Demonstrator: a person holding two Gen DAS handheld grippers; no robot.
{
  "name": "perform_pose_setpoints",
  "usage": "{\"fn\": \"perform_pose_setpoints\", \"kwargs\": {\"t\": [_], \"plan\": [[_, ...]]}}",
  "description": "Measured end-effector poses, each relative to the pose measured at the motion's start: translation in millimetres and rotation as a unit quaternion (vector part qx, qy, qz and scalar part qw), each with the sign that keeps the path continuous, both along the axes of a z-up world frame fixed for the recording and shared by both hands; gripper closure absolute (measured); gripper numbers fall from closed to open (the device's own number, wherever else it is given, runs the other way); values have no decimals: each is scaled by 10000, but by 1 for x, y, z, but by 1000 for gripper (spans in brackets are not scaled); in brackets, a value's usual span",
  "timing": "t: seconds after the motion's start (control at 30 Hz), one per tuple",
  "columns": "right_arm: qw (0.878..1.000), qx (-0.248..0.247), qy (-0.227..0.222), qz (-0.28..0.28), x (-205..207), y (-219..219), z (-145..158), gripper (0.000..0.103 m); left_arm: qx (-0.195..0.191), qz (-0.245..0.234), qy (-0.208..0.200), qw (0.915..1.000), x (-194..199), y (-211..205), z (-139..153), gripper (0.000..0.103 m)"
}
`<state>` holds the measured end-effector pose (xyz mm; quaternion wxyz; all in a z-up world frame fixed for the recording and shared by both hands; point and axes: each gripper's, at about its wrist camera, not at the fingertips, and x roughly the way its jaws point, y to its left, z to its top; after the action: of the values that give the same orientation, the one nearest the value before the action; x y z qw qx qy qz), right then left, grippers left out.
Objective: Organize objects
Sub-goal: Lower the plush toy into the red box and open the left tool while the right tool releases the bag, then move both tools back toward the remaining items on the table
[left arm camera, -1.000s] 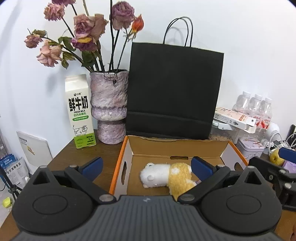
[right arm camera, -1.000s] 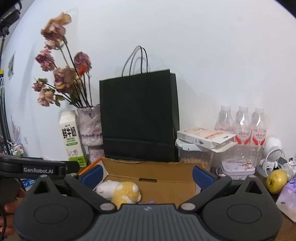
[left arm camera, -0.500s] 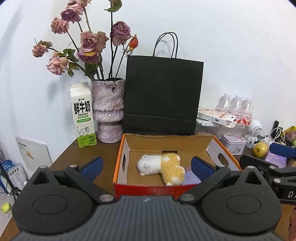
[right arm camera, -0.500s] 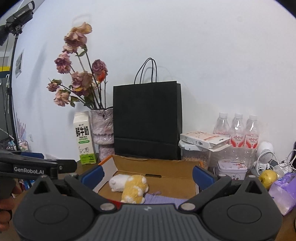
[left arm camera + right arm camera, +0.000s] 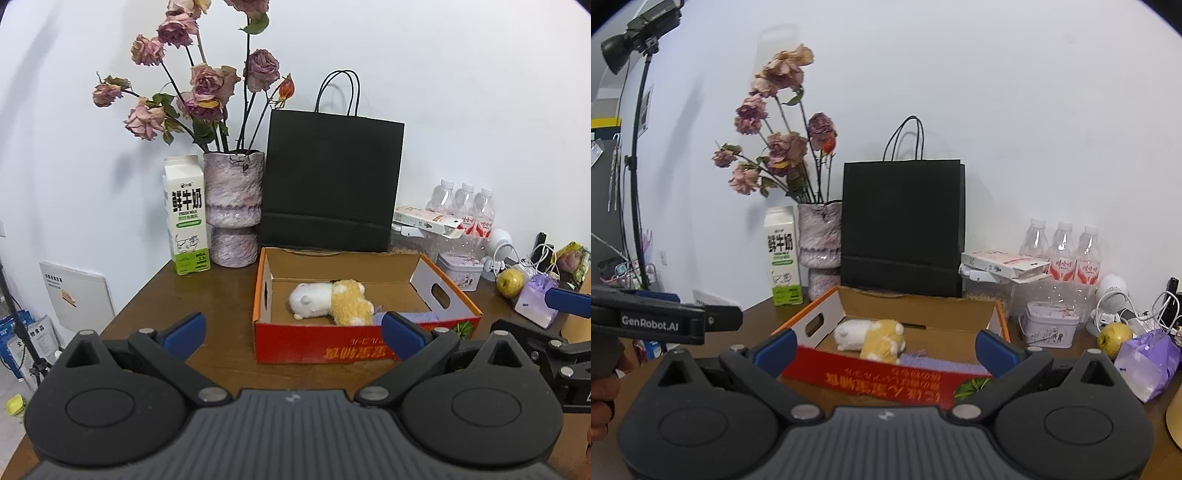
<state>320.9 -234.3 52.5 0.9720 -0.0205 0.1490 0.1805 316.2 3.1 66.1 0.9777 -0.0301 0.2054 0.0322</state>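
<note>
**A:** Both grippers hang empty before a red cardboard box [image 5: 325,347] on a wooden table [image 5: 221,295]. The left gripper [image 5: 291,332] and the right gripper [image 5: 884,349] each have jaws spread wide, holding nothing. A white-and-yellow plush toy [image 5: 332,301] lies on its side inside the box, touching a purple cloth [image 5: 938,363].

**B:** And the risk?

**A:** Clutter, likely. A pear [image 5: 1113,334], a purple bag [image 5: 1148,360] and tangled cables sit just right of the box; a careless sweep of the right gripper could knock them.

**B:** What differs from a second ago?

**A:** Both grippers have pulled back. The box's red front, hidden before, now shows whole, and the toy looks farther off, unmoved in the box.
</note>
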Motion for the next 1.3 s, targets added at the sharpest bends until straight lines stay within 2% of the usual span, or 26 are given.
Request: {"fn": "perform_pose_setpoints", "kwargs": {"t": [0.47, 0.7, 0.87, 1.3], "plan": [[9997, -220, 74, 69, -74, 9, -21, 0, 234, -133, 72, 9996, -69, 2, -20, 0], [9995, -233, 177, 148, -103, 10, -35, 0, 185, -121, 93, 9997, -93, 4, -32, 0], [9992, -216, 319, 114, -115, 7, -46, 0, 72, -111, 126, 9998, -105, 6, -41, 0], [9977, -178, 636, -161, -132, -2, -76, 0, 206, -153, 72, 9996, -134, 5, -63, 0]]}}
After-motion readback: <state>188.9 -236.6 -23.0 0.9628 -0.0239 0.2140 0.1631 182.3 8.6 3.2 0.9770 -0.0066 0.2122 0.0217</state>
